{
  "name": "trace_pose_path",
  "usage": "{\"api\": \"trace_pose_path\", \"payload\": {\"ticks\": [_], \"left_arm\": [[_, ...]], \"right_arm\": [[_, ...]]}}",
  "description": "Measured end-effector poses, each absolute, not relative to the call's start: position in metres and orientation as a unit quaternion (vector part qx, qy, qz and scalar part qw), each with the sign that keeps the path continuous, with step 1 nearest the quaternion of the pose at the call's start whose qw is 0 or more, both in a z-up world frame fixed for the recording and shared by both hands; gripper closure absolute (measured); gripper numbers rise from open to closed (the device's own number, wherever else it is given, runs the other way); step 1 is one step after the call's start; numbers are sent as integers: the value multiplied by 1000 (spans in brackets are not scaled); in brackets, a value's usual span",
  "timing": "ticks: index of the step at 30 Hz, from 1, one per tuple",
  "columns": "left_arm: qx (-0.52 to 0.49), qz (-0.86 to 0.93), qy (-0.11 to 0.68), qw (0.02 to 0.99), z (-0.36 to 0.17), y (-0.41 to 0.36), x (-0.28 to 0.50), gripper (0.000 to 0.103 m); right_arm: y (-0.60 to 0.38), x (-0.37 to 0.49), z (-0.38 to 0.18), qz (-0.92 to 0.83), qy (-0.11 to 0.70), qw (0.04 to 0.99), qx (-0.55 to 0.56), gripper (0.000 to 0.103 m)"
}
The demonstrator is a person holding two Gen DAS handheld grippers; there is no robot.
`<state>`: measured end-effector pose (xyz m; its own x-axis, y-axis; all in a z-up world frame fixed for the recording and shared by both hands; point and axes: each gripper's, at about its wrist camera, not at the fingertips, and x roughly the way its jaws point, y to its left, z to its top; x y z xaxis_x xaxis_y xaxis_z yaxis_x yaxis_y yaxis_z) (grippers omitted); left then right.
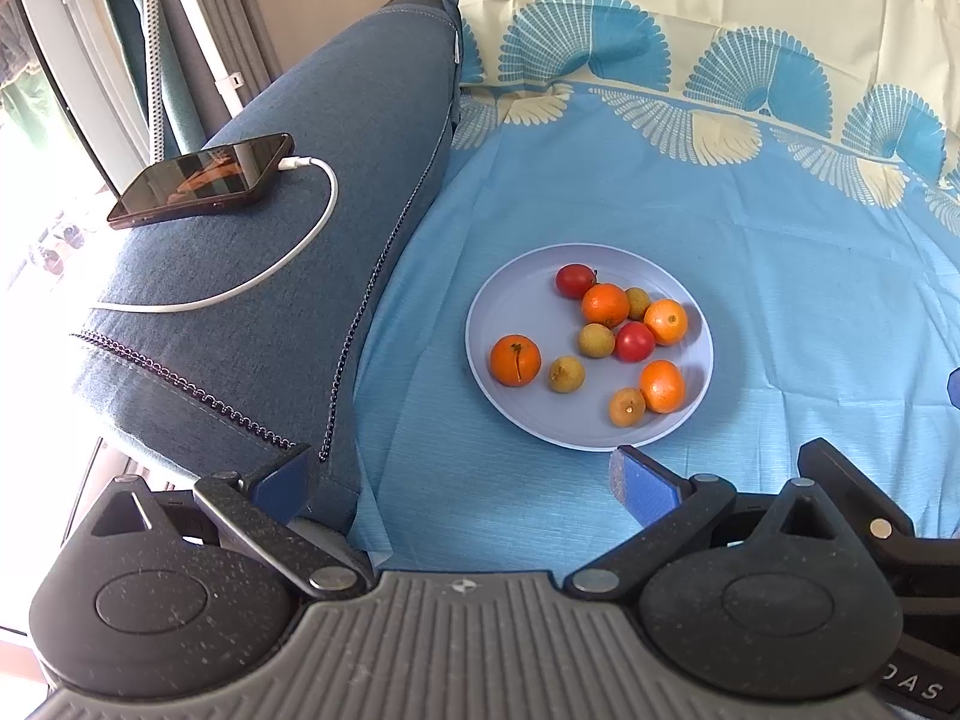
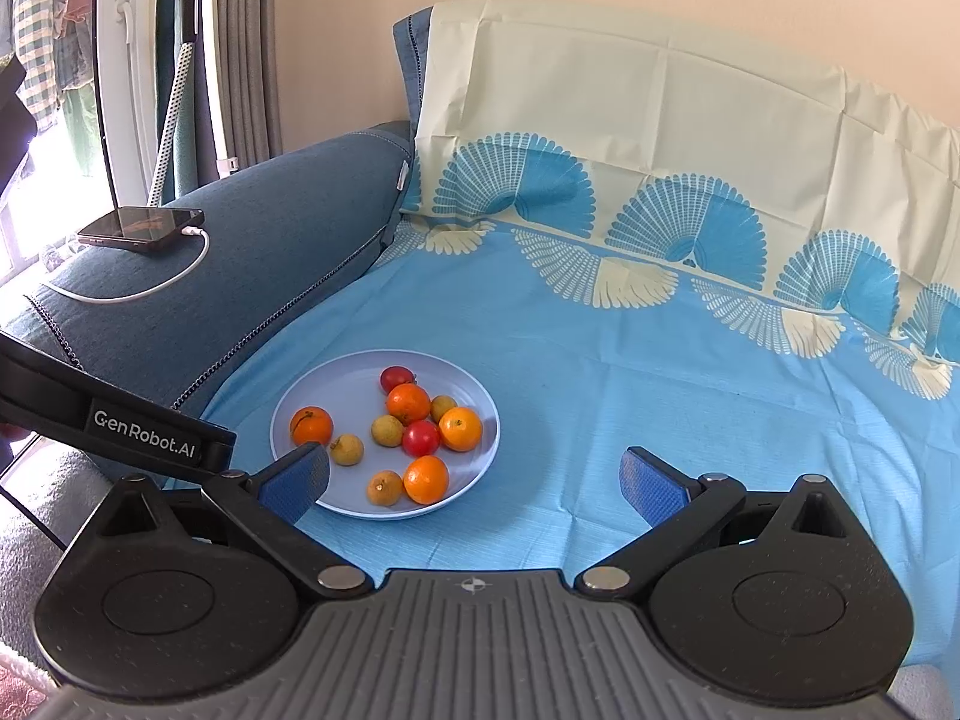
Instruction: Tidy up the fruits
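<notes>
A pale blue plate (image 1: 516, 300) (image 2: 354, 372) lies on the blue cloth and holds several small oranges, two red cherry tomatoes and several brownish longans. One orange (image 1: 515, 360) (image 2: 311, 425) sits apart at the plate's left. A red tomato (image 1: 634, 341) (image 2: 420, 438) is in the middle cluster. My left gripper (image 1: 462, 483) is open, hovering just short of the plate's near rim with nothing between its fingers. My right gripper (image 2: 474, 480) is open too, its left finger (image 2: 294, 483) over the plate's near-left edge.
A blue sofa armrest (image 1: 288, 276) (image 2: 240, 276) rises left of the cloth, carrying a phone (image 1: 201, 185) (image 2: 141, 229) on a white charging cable (image 1: 288, 252). The left gripper's body (image 2: 108, 414) juts in at the right view's left. Bare cloth (image 2: 690, 408) spreads right of the plate.
</notes>
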<state>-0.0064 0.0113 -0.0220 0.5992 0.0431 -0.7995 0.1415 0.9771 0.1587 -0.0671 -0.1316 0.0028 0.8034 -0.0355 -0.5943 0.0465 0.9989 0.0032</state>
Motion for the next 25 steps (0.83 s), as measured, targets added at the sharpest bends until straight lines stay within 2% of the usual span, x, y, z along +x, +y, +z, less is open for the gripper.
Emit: {"api": "trace_pose_path", "payload": {"ticks": [25], "left_arm": [[110,-22,451,885,-26,11,-5,0]], "right_arm": [[-131,-67,-1,-18,317,948,10,1]]}}
